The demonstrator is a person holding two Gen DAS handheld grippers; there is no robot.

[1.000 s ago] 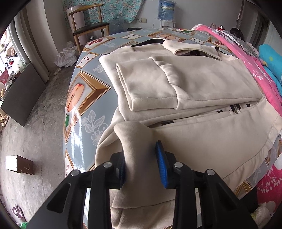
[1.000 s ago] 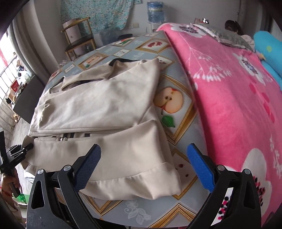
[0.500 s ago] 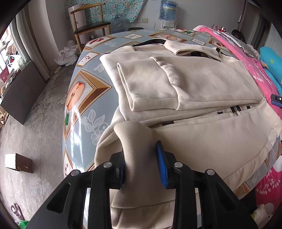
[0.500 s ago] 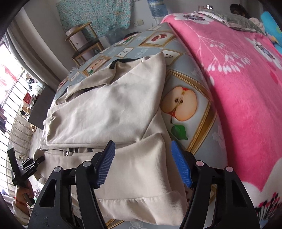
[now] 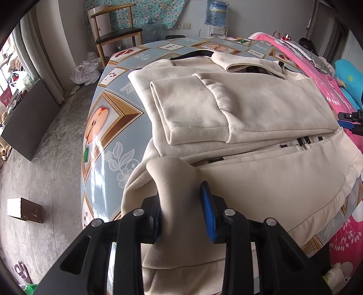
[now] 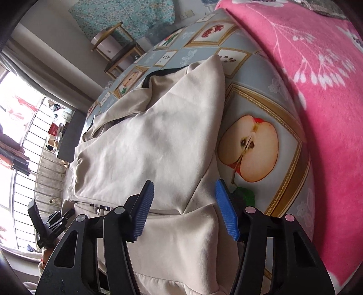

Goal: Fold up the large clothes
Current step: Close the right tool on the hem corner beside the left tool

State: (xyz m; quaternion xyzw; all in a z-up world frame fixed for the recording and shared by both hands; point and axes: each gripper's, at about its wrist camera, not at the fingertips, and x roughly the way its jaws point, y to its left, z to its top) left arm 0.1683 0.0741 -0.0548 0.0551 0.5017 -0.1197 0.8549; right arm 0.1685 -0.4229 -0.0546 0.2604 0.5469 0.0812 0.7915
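Left wrist view: my left gripper (image 5: 181, 213) is clenched on a raised fold of the cream jacket (image 5: 261, 113), a ribbed hem bunched up between the two blue pads (image 5: 207, 213) at the near left corner of the garment. The jacket lies spread on the table (image 5: 106, 127) with the fruit-patterned cloth, one sleeve (image 5: 190, 113) folded flat across its chest, the zipper (image 5: 301, 143) showing just below that sleeve, and the collar at the far end. A wooden chair (image 5: 113, 29) and a water bottle (image 5: 215, 11) stand by the far wall, and a small box (image 5: 23, 210) sits on the concrete floor to the left. In the right wrist view, my right gripper (image 6: 183, 213) hangs over the near right corner of the jacket (image 6: 158, 136), jaws closing, with the cream cloth lying between and below the blue pads (image 6: 226, 215); the pads do not yet press on it. A sliced-apple print (image 6: 249, 147) shows on the tablecloth just to the right, and a pink blanket (image 6: 317, 79) covers the far right. The left gripper (image 6: 50, 224) appears at the left edge.
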